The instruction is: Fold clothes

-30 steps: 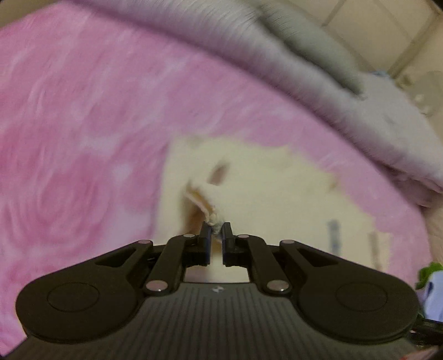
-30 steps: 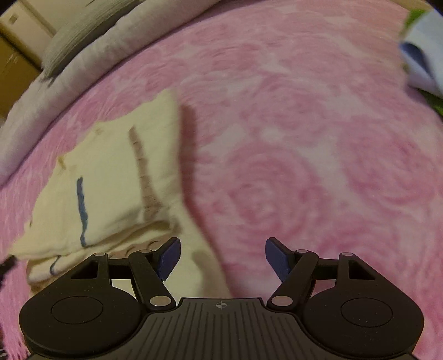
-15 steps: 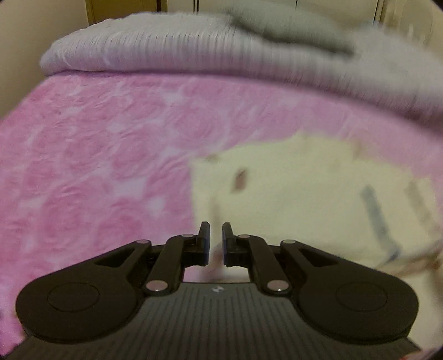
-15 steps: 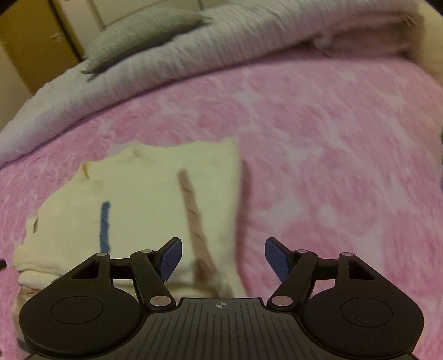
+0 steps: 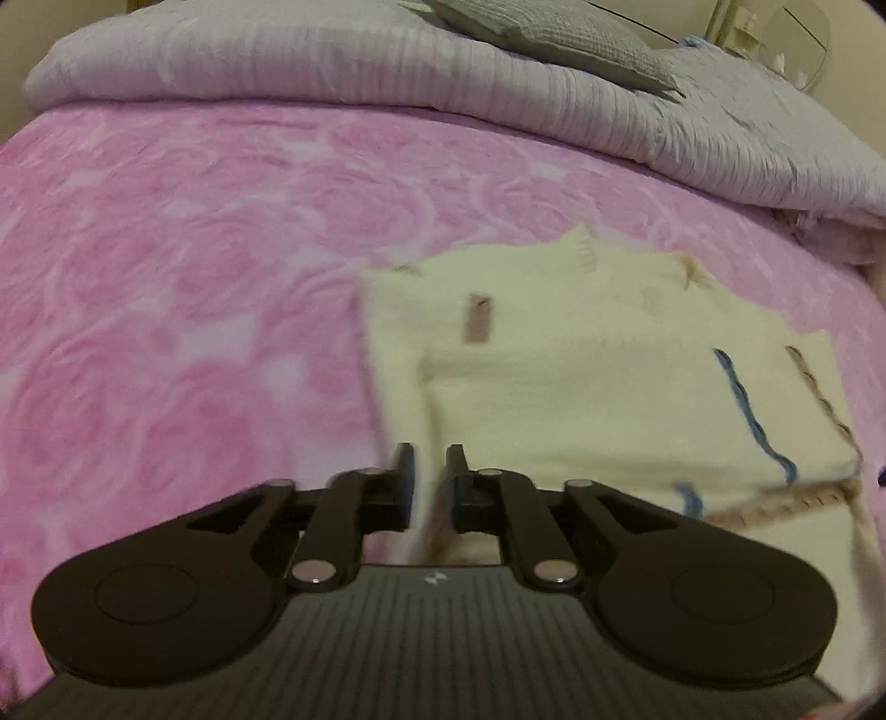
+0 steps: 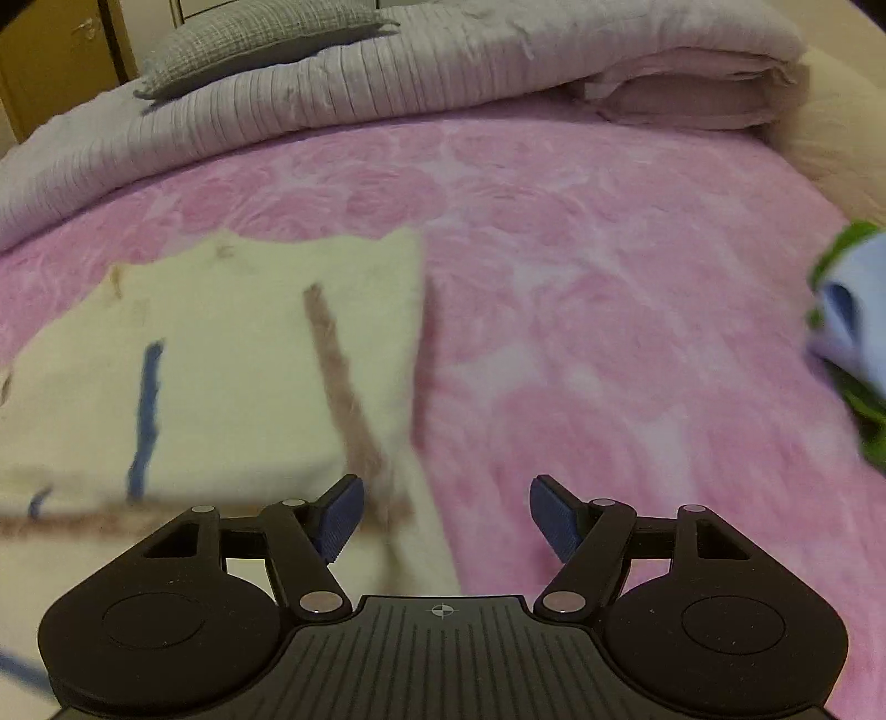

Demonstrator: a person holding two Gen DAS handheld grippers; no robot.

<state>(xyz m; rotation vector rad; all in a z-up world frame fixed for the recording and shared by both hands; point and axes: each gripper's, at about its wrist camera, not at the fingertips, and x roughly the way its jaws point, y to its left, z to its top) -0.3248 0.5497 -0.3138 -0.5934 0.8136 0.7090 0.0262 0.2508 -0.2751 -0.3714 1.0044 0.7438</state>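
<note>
While left tongs (image 5: 431, 471) opening to let go of cream garment (image 5: 609, 387) edge on bed (image 5: 194, 249), I keep right tongs (image 6: 446, 498) spread, empty, ready for next fold.

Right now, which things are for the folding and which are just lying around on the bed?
For the folding:
cream garment
left gripper, jaws opening, cream cloth between them
right gripper, open

Just lying about:
grey pillow
lilac quilt
blue and green cloth
pink blanket
</note>
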